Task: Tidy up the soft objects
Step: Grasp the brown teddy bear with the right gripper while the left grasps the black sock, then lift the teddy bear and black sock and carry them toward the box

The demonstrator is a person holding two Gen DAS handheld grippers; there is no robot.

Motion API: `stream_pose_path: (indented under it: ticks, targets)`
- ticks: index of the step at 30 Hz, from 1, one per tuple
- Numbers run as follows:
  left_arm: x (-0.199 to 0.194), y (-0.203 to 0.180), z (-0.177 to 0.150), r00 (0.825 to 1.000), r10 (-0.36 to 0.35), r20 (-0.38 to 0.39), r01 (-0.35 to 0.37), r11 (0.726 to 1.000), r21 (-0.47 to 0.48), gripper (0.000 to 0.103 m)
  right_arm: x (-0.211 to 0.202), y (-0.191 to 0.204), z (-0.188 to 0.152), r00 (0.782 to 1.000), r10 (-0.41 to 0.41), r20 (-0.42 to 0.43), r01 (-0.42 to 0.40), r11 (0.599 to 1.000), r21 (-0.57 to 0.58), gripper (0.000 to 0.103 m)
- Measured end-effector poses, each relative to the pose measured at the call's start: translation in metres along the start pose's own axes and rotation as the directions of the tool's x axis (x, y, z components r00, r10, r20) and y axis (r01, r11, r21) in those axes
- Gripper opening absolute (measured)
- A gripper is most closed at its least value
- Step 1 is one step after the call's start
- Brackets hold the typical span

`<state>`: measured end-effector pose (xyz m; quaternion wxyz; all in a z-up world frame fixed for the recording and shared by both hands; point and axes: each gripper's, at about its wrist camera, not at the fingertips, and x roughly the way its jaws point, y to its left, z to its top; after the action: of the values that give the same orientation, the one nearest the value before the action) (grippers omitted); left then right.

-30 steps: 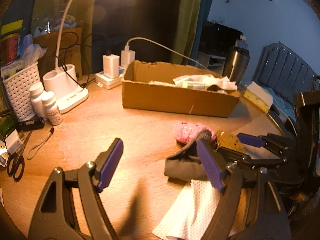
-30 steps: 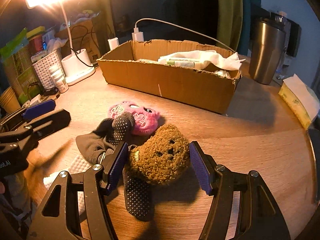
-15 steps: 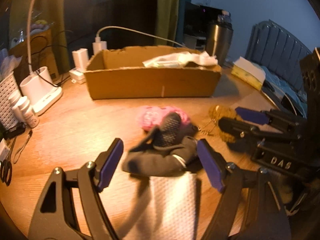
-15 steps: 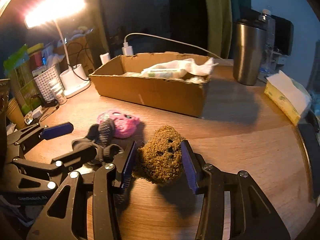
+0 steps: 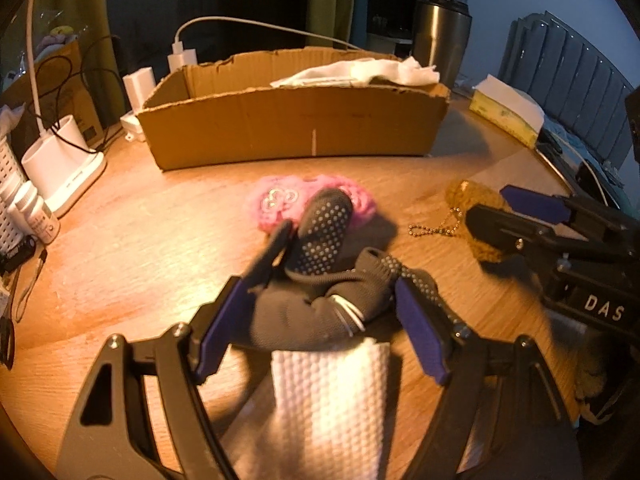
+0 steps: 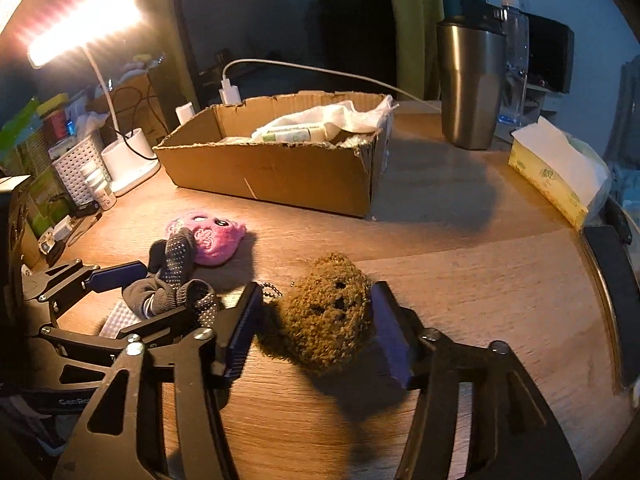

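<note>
Left wrist: "DAS" on right tool (image 5: 532, 216); both tools wide, left tool (image 5: 320, 320) around gloves (image 5: 316, 300).

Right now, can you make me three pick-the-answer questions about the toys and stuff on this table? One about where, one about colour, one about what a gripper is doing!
1. Where is the white cloth?
A. inside the cardboard box
B. under the lamp
C. on the steel cup

2. What colour is the plush with the embroidered face?
A. blue
B. pink
C. green

3. What is the right gripper doing?
A. shut on the pink plush
B. open around the brown plush
C. far from every toy

Answers:
1 A: the white cloth lies in the cardboard box.
2 B: the pink plush.
3 B: right gripper straddles the brown plush, gaps at both sides.
</note>
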<state>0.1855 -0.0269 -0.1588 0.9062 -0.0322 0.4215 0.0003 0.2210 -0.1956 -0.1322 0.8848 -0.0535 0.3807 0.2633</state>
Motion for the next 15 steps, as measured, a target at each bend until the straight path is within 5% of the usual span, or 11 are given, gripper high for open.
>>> stream_pose_path:
  ticks: [5, 10, 15]
  targets:
    - [0.0, 0.001, 0.0, 0.999, -0.039, -0.005, 0.039, 0.999, -0.005, 0.055, 0.007, -0.003, 0.0, 0.999, 0.001, -0.038, 0.0, 1.0, 0.014, 0.065]
    - [-0.004, 0.003, -0.001, 0.998, -0.069, 0.008, 0.069, 0.998, -0.011, 0.045, 0.008, -0.002, -0.001, 0.999, 0.0, -0.048, 0.001, 1.0, 0.017, 0.064]
    - [-0.011, 0.004, -0.002, 0.995, -0.096, 0.035, 0.097, 0.995, -0.015, 0.043, 0.009, 0.005, -0.002, 0.999, -0.009, -0.052, 0.008, 1.0, -0.018, 0.052]
